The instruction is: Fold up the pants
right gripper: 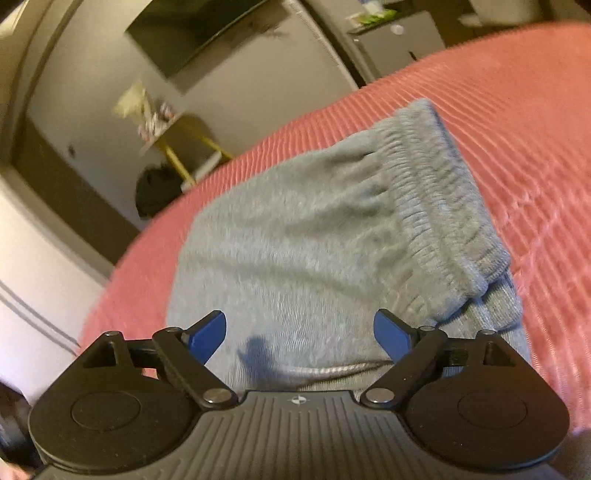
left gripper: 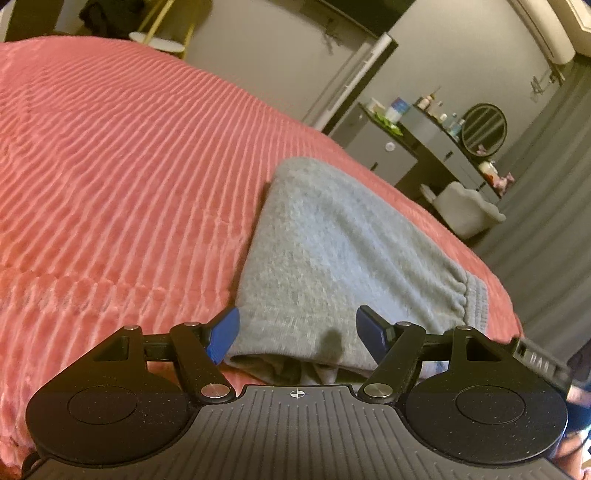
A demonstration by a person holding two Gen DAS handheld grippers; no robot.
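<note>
Grey sweatpants [left gripper: 325,258] lie folded into a compact bundle on a pink ribbed bedspread [left gripper: 110,166]. The elastic waistband [right gripper: 436,192] shows at the right of the bundle in the right wrist view, and at the bundle's right edge in the left wrist view [left gripper: 476,295]. My left gripper [left gripper: 297,332] is open, its blue fingers on either side of the bundle's near folded edge, nothing held. My right gripper [right gripper: 299,336] is open just above the grey fabric [right gripper: 280,251], nothing held.
The bedspread [right gripper: 517,110] fills most of both views. Beyond the bed stand a dark dresser with bottles and a round mirror [left gripper: 484,129], a white stool [left gripper: 469,210], a small round table [left gripper: 157,41] and a wall-mounted dark screen [right gripper: 207,33].
</note>
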